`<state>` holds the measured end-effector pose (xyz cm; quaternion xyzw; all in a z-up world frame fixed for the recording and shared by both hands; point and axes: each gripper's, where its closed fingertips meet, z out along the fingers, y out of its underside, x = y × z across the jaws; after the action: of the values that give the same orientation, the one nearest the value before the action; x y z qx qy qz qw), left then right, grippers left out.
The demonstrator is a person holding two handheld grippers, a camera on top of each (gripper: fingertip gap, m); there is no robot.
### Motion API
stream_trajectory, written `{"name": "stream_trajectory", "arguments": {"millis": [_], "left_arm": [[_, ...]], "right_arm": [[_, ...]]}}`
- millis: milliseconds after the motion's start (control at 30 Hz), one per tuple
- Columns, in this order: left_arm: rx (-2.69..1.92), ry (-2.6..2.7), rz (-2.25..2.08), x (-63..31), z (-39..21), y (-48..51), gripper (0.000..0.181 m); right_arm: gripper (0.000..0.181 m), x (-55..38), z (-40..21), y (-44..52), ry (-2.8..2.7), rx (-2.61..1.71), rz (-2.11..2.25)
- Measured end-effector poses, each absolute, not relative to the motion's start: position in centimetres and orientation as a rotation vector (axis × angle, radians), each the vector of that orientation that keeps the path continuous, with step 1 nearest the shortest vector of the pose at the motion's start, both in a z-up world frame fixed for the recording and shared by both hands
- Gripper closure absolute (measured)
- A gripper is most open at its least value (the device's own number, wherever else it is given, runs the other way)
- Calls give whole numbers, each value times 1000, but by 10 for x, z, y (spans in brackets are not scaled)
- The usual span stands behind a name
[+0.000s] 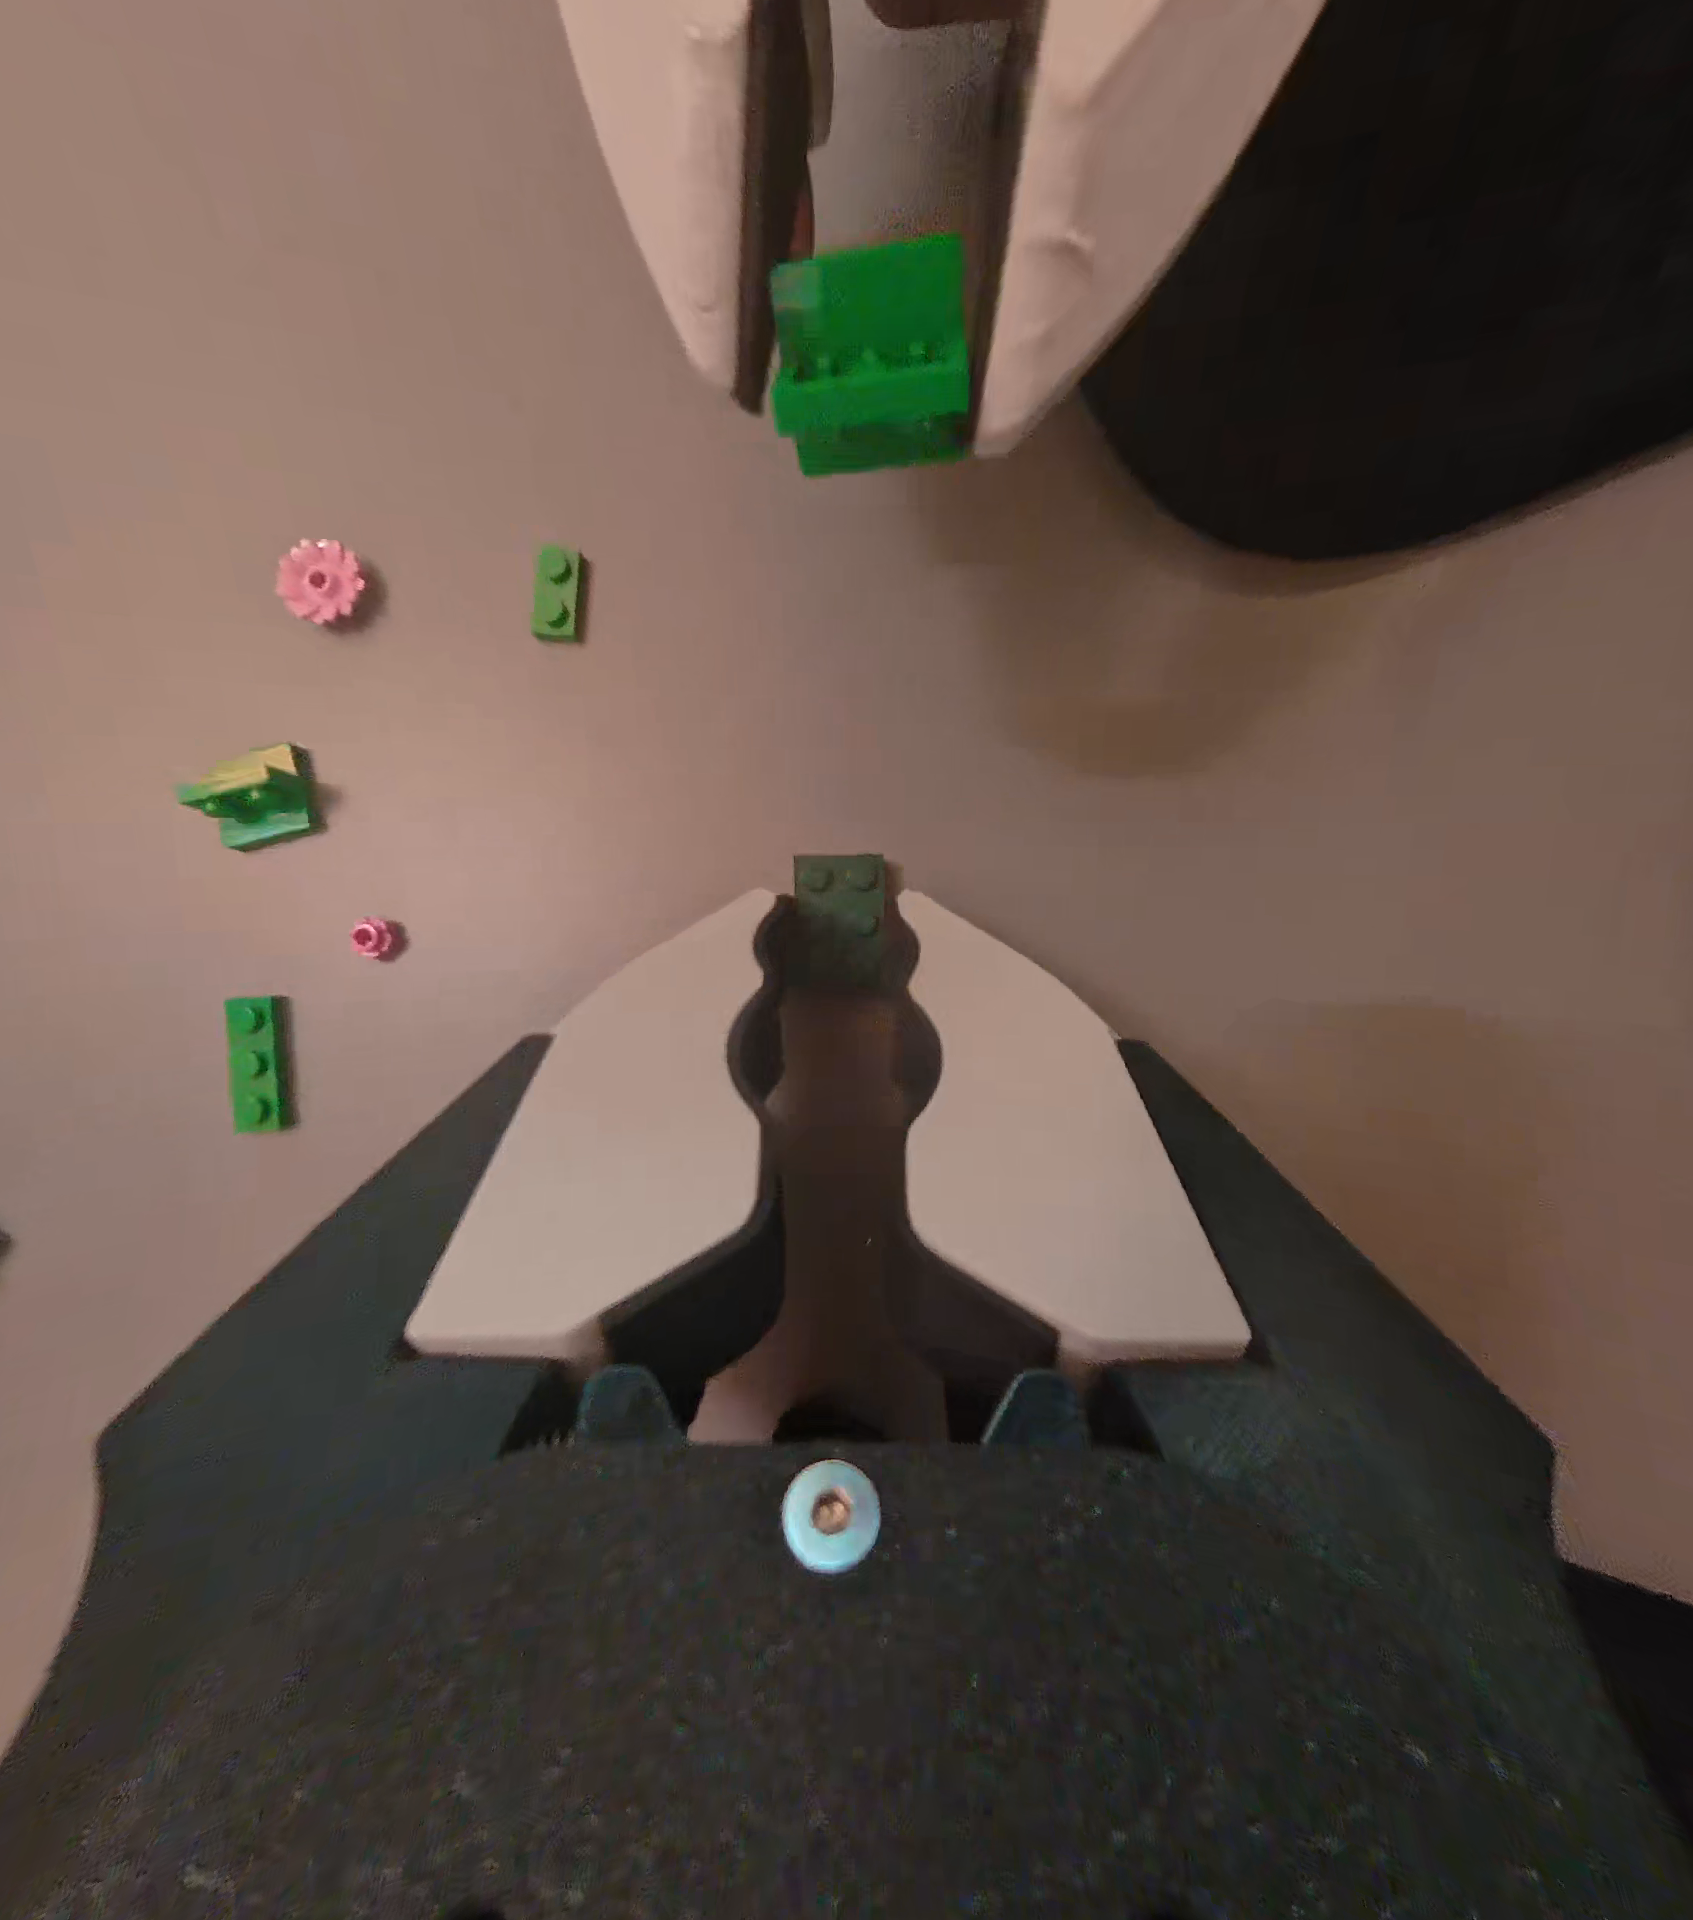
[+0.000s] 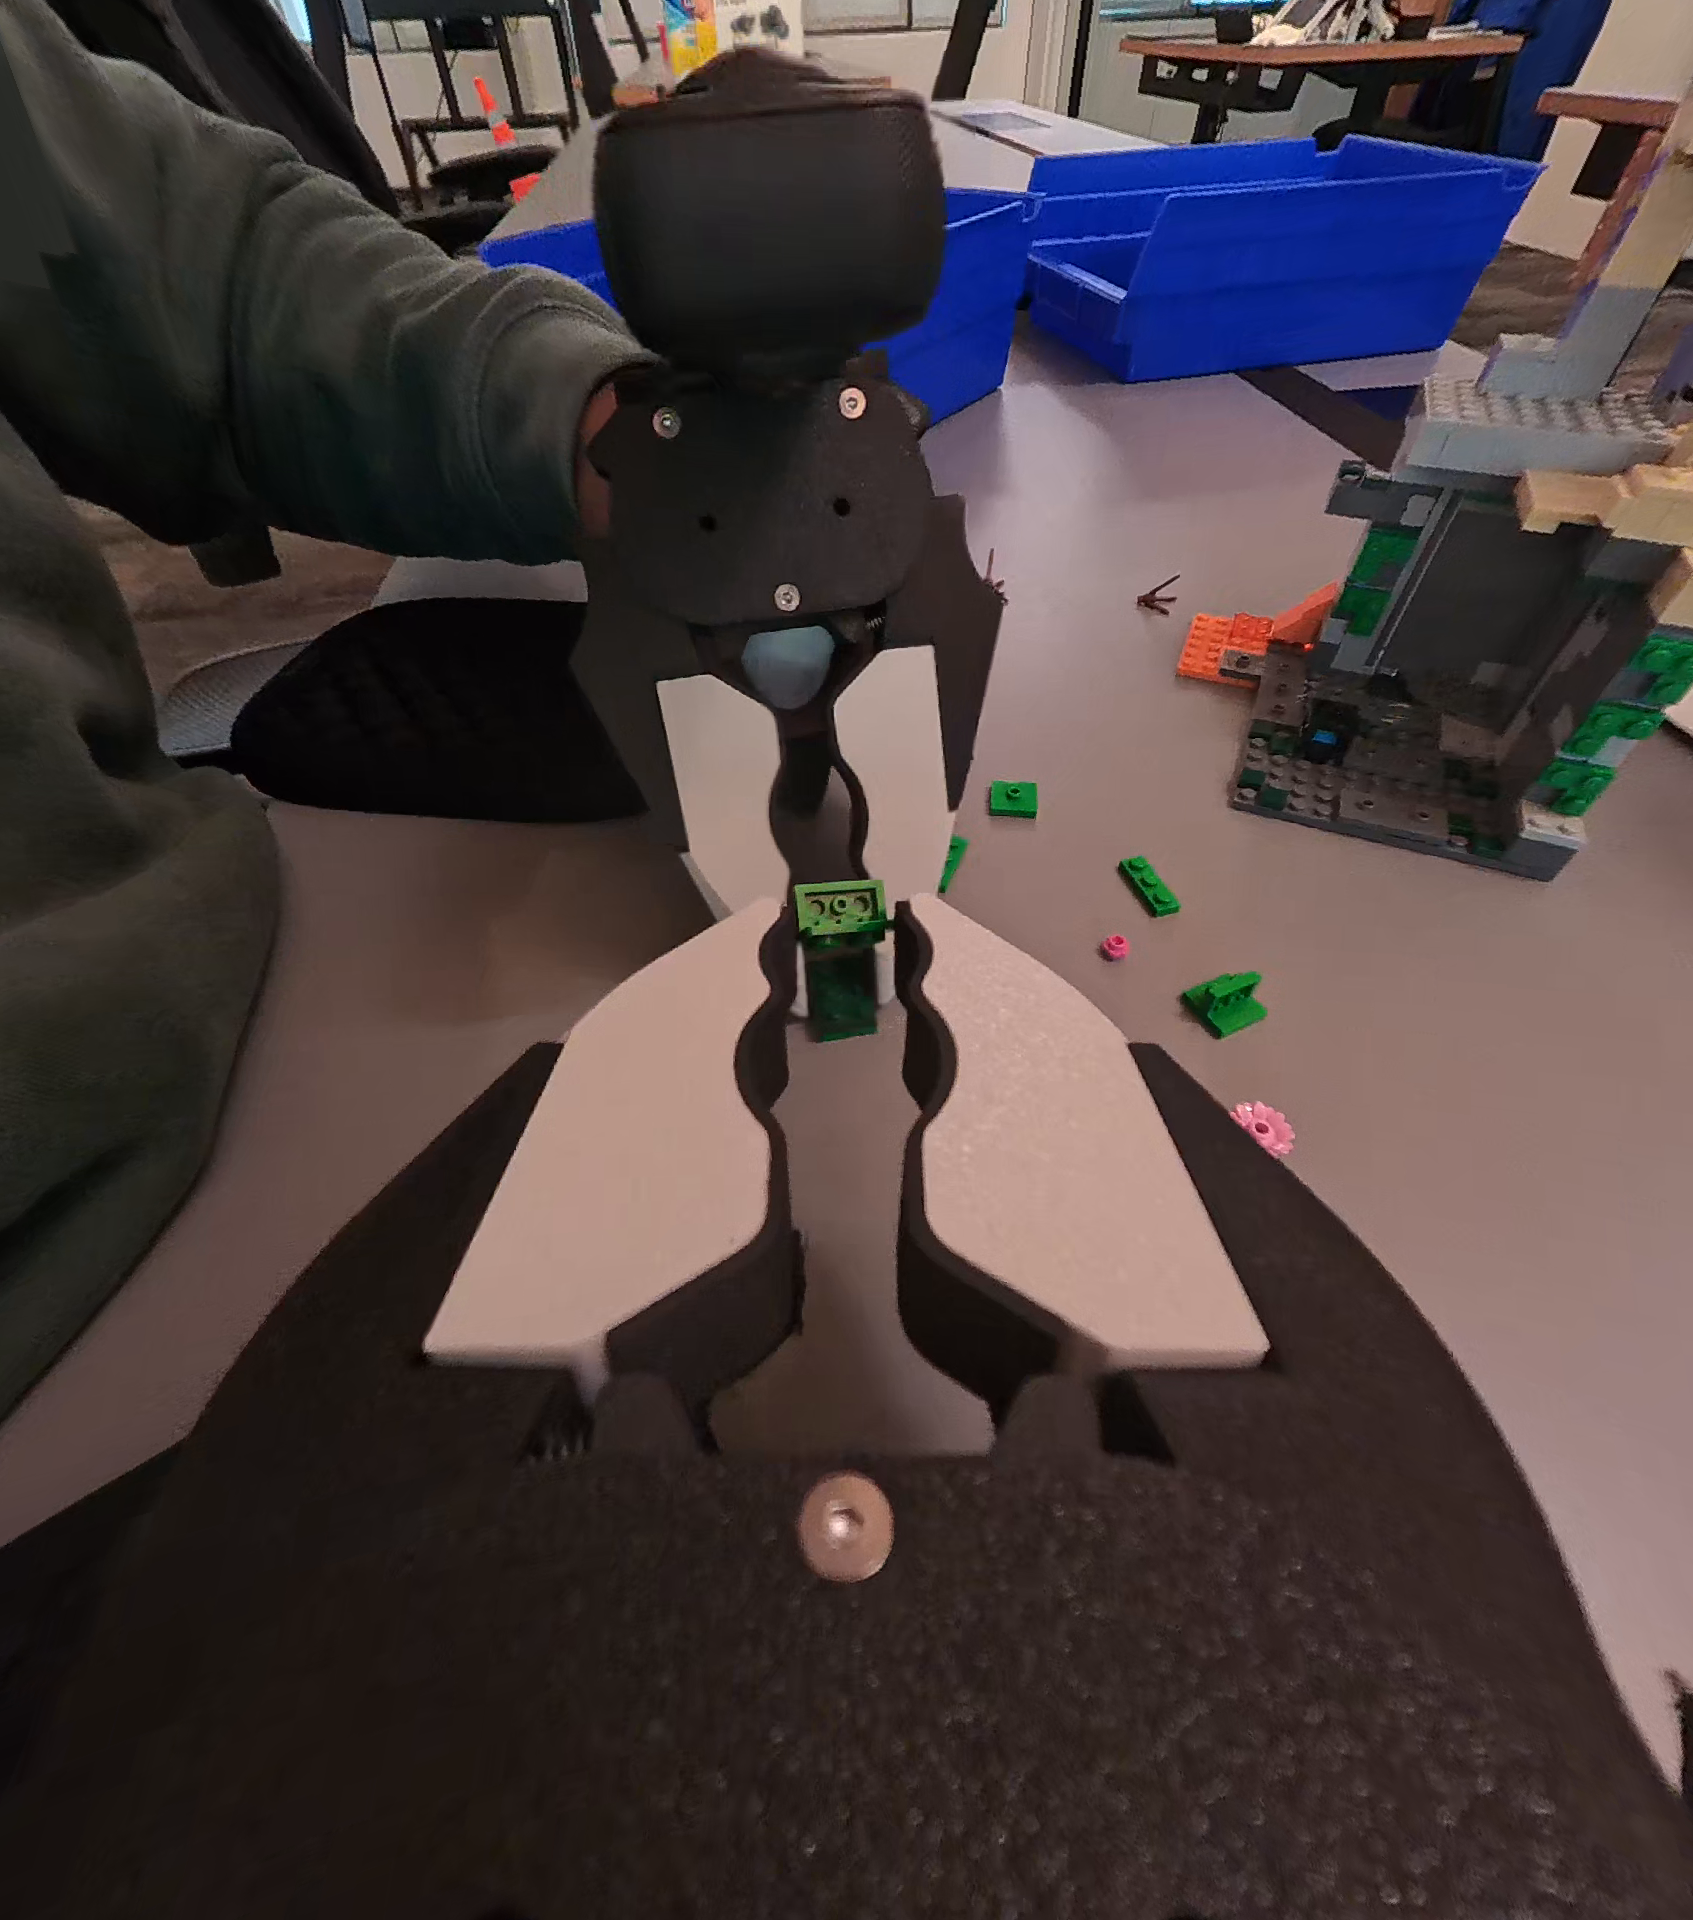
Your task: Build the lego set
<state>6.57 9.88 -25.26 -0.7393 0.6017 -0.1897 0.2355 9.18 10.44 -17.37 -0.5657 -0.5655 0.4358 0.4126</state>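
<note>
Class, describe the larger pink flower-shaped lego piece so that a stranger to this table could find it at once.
Start at the tall grey, tan and green lego building on the grey table, then follow the scattered small green pieces toward the near edge. The large pink toothed flower piece lies flat beyond the folded green hinge piece. Unlike the tiny round pink stud, it is wider, paler and petal-edged.

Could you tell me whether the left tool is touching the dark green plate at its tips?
Touching. The left wrist view shows the left tool closed on the dark green plate, both fingertips pressed against its sides with no gap.
</note>
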Motion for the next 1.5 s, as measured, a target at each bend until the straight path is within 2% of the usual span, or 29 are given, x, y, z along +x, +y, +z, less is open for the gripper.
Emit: {"name": "stream_trajectory", "arguments": {"millis": [167,367,600,1500], "left_arm": [[-1931,1617,-561,71,-245,103,166],[-1684,1377,-825,83,-192,101,166],[-1541,1237,-916,85,-154,96,166],[-1581,1087,-1091,89,-129,92,166]], "right_arm": [[164,93,-172,102,-1408,-1397,1094],[164,96,-158,103,-1359,-1356,1106],[164,92,-138,98,-1283,-1302,1165],[164,87,-125,95,-1163,-1320,1328]]}}
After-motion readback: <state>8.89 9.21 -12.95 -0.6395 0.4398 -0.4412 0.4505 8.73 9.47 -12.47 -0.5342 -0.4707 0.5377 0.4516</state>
